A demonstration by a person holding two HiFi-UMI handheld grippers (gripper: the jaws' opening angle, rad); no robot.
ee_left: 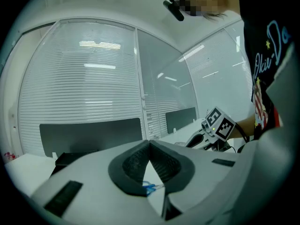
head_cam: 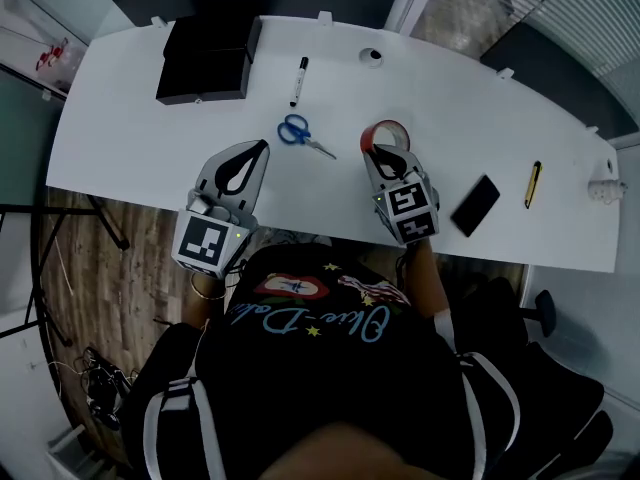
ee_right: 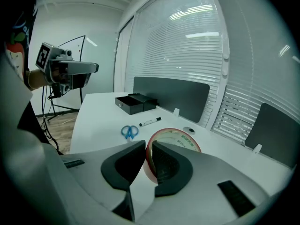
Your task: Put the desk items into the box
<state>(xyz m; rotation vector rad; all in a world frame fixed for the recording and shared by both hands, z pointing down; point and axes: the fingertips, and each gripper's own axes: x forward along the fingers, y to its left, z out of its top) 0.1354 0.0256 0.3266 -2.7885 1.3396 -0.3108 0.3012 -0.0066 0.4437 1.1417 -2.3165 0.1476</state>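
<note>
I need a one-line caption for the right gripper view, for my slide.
Right gripper grips a red tape roll; blue scissors, marker and black box lie beyond on the white desk.

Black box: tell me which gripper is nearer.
Left. The left gripper is a little short of the black box; the right gripper, clamped on the tape roll, is farther off, past the scissors.

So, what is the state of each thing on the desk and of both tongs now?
Left tongs: shut, empty.
Right tongs: shut on the tape roll.
Tape roll: gripped, on edge.
Scissors: closed, lying on the desk.
Marker: capped, lying flat.
Box: looks open.
Phone: lying flat.
</note>
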